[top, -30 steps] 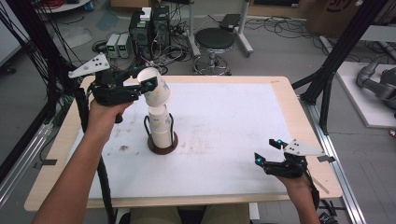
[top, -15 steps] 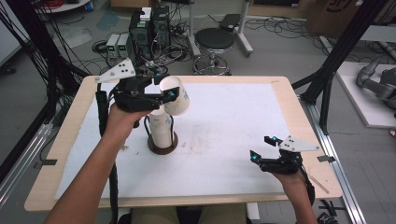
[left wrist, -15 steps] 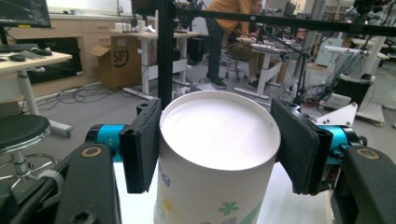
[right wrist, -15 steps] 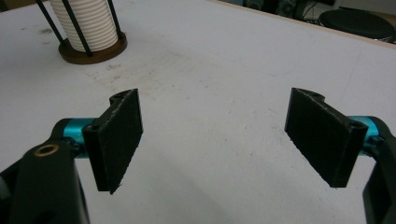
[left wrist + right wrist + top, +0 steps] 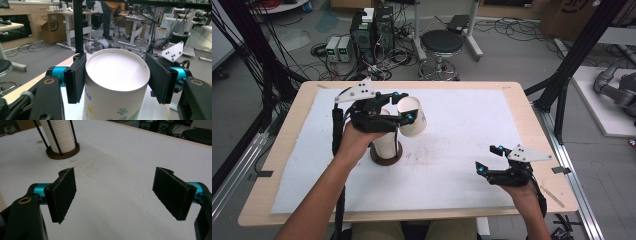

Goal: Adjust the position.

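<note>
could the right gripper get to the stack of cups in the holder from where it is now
Probably yes. The right gripper has open, empty jaws, and bare white table lies between it and the cup stack. The left gripper, holding a paper cup, hovers close by and may crowd it.

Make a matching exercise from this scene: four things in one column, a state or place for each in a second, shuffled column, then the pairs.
Things:
1. left gripper
2. right gripper
3. cup stack
4. stool

States or places:
A. on the floor beyond the table
B. jaws open, nothing between them
C. upright in a round brown holder
D. shut on a paper cup

Pairs: 1-D, 2-B, 3-C, 4-A
</note>
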`<state>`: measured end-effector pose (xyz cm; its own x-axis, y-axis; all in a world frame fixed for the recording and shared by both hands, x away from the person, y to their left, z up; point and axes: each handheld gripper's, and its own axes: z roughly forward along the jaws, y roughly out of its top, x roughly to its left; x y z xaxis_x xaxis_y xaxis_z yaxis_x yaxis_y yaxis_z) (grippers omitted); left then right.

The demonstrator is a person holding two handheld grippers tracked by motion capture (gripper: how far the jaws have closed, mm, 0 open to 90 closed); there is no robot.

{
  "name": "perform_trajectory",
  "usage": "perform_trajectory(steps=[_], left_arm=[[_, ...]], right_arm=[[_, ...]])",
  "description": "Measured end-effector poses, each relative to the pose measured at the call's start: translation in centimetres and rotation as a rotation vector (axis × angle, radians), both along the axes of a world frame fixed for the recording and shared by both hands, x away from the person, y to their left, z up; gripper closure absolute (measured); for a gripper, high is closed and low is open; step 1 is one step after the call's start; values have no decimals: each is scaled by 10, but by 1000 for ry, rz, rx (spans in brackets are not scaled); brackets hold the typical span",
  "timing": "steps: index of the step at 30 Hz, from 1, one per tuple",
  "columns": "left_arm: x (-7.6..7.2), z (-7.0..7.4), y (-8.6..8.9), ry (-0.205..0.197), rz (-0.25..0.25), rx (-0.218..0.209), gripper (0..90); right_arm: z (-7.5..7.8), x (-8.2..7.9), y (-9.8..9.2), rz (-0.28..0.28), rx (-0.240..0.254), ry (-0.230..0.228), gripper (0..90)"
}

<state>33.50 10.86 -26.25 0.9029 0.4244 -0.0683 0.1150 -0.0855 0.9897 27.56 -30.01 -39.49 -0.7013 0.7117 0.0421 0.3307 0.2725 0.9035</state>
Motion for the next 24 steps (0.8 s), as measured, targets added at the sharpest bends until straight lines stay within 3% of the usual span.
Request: perform_trajectory(steps=[11, 24], left_arm=[[-7, -29, -22, 21, -35, 52, 364], [-8, -52, -38, 53, -75, 96, 365]], right_arm=[[0, -1, 13, 84, 34, 15, 194], [7, -5, 28, 171, 78, 6, 194]])
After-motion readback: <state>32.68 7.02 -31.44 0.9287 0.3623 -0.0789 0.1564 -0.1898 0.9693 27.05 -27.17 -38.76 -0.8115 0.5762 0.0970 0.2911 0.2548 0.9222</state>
